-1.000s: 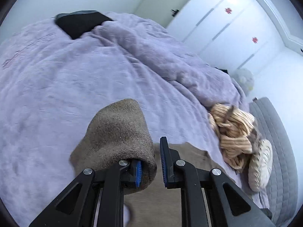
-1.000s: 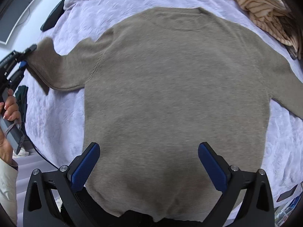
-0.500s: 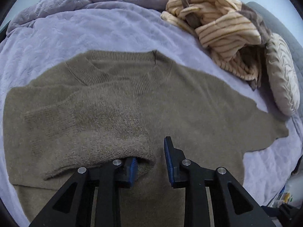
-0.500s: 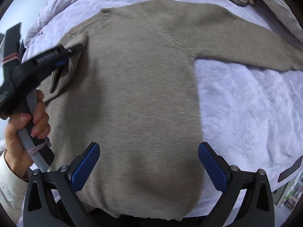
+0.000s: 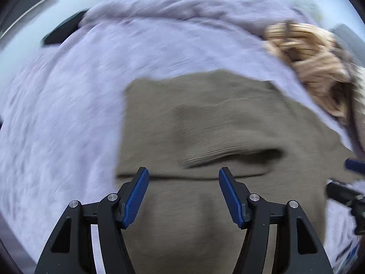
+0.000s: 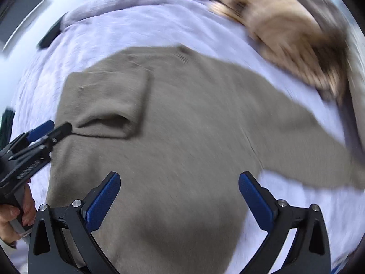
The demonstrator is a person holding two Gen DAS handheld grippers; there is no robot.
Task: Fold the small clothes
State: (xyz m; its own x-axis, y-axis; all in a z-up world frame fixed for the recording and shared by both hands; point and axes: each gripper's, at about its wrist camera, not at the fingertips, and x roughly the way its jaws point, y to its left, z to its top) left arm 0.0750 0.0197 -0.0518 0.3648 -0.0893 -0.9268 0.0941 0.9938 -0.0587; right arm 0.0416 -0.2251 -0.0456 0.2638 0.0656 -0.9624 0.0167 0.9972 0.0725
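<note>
Now the brown sweater (image 6: pixel 182 137) is lying flat on the lavender bed (image 6: pixel 109 34), filling the middle of both wrist views, with one sleeve (image 6: pixel 107 100) already folded in across the chest at centre left of the right wrist view and its cuff resting just beside the left gripper (image 5: pixel 183 196). That gripper's fingers have just been opening and are now standing spread with nothing between them, hovering over the body of the garment below the folded cuff. The right gripper (image 6: pixel 180 196) is also standing wide apart and empty above the lower part of the sweater. The other sleeve (image 6: pixel 303 137) is still stretching out straight, its long axis running from the shoulder toward the lower right of the right wrist view, ending near the right edge of the frame. It is lying to the right of the right gripper's fingers, so the right hand is probably the nearer one for folding it in. A striped beige garment (image 6: pixel 287 32) is sitting bunched at the upper right.
</note>
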